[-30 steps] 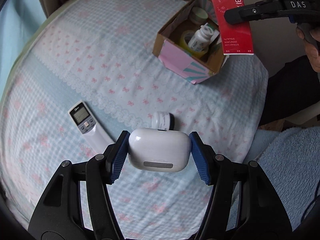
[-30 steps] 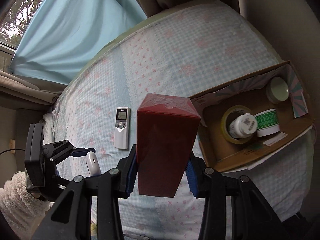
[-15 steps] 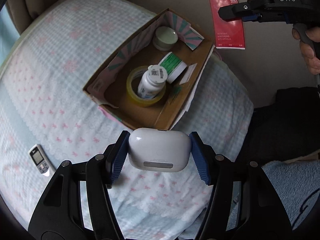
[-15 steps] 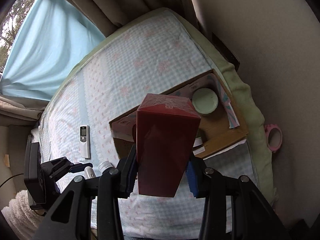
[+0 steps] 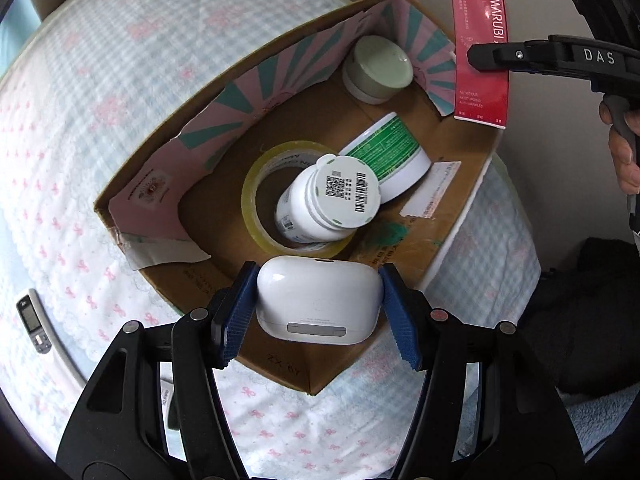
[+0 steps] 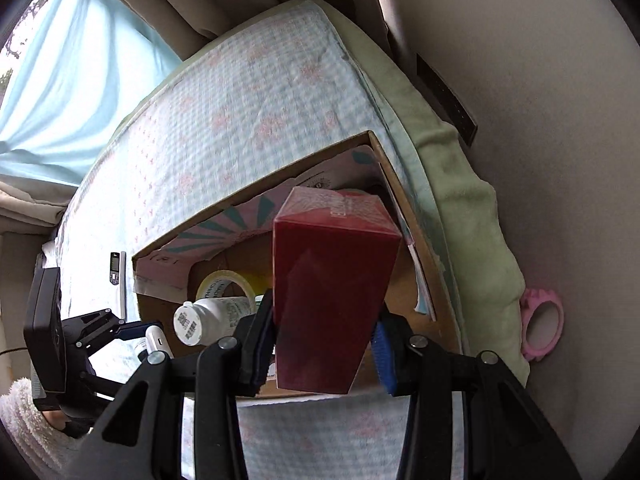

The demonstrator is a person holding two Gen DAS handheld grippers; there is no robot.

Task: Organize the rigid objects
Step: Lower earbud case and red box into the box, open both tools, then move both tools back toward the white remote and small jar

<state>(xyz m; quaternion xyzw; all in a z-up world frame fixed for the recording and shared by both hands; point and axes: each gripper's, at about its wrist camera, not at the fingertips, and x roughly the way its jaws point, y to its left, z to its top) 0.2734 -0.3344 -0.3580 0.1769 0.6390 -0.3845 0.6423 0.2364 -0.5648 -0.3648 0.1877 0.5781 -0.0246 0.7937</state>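
1. Left wrist view: the left gripper pinches a white earbud case across its short ends, blue pads flat on both sides — a grip that leaves the underside free, so the case can be let go straight down. It hangs over the near wall of the cardboard box, just short of the tape roll with a white bottle lying tilted in its hole. A green-labelled tub and a pale lidded jar fill the far end, so the bare floor beside the roll looks like the likely spot. The remote lies on the bedspread, well apart from the box.

2. Right wrist view: the right gripper clamps a tall red carton near its lower end, long axis pointing away — held over the box's right corner, probably to stand it against the wall. The carton hides the floor beneath it. A pink ring lies off the bed.
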